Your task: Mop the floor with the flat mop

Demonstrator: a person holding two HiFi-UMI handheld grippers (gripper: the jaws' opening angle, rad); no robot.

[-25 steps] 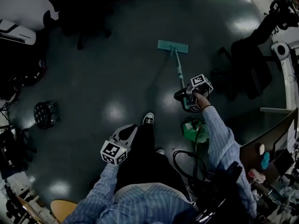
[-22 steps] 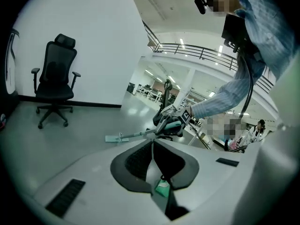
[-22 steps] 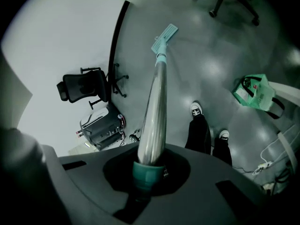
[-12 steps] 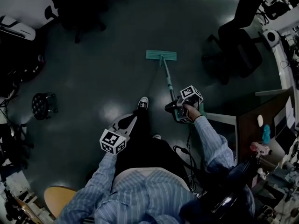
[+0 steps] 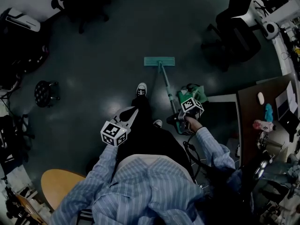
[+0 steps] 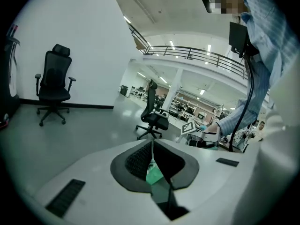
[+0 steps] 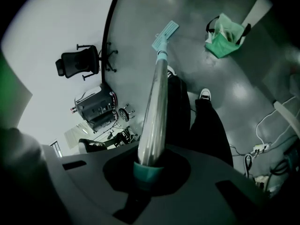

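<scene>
The flat mop has a teal head (image 5: pixel 159 61) that lies flat on the dark floor just ahead of the person's shoe (image 5: pixel 141 89). Its pole (image 5: pixel 169 93) slants back to my right gripper (image 5: pixel 180 118), which is shut on the teal handle end (image 7: pixel 147 172). In the right gripper view the silver pole (image 7: pixel 154 102) runs up to the mop head (image 7: pixel 165 34). My left gripper (image 5: pixel 135 109) hangs over the person's leg, shut and holding nothing; its jaw tips meet (image 6: pixel 152 143).
A green bag (image 5: pixel 194 93) stands on the floor beside the right gripper. Black office chairs (image 5: pixel 236 36) stand at the upper right, and another (image 5: pixel 79 3) at the upper left. A small stool (image 5: pixel 46 92) is at the left, a desk (image 5: pixel 267 104) at the right.
The mop head has slid back toward the person's shoe, and the right gripper has drawn in with the pole. The green bag now lies ahead of the right gripper. The left gripper has barely moved.
</scene>
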